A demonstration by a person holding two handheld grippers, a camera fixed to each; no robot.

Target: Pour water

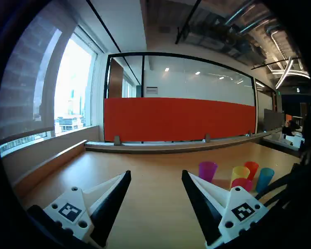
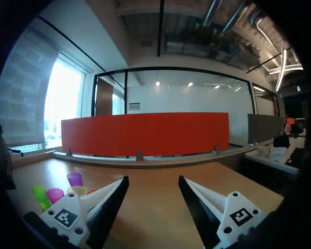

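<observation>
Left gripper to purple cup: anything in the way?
Nothing visible. The left gripper is open and empty over bare table. The purple cup stands just past its right finger, at the cluster's left edge. The other cups sit to its right, off the path.

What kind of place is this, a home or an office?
Probably an open-plan office: a long wooden desk with an orange divider panel, a glass-walled meeting room behind it, and exposed metal pipes on the ceiling.
</observation>
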